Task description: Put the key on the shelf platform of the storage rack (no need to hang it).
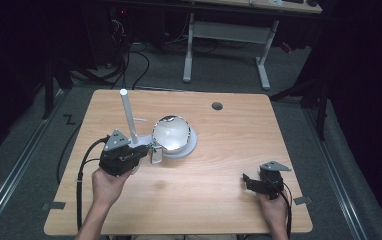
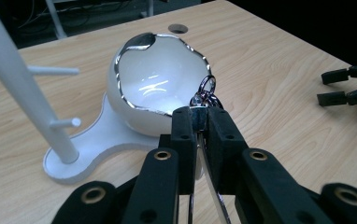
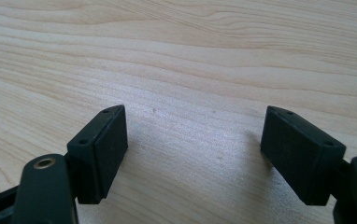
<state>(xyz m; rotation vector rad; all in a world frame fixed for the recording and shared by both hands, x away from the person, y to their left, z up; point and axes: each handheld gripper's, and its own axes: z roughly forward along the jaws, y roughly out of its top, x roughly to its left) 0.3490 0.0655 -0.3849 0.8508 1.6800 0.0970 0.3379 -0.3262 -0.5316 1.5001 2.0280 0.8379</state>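
Note:
A white stand has an egg-shaped bowl (image 1: 171, 134) (image 2: 160, 86) with a silver rim and a tall post (image 1: 128, 117) (image 2: 22, 88) with short pegs, both on one white base (image 2: 97, 149). My left gripper (image 1: 150, 150) (image 2: 199, 116) hovers just in front of the bowl, shut on a silvery metal keychain (image 2: 203, 95) (image 1: 156, 155). Its rings stick up above the pads and a flat metal piece hangs below. My right gripper (image 1: 249, 181) (image 3: 195, 130) rests low over the table near the front right corner, open, with only bare wood between its pads.
The wooden table (image 1: 229, 150) has a round cable hole (image 1: 217, 106) at the back. Beyond its far edge stands a white desk frame (image 1: 226, 45) with cables on the floor. My right gripper (image 2: 349, 86) also appears at the right edge of the left gripper view.

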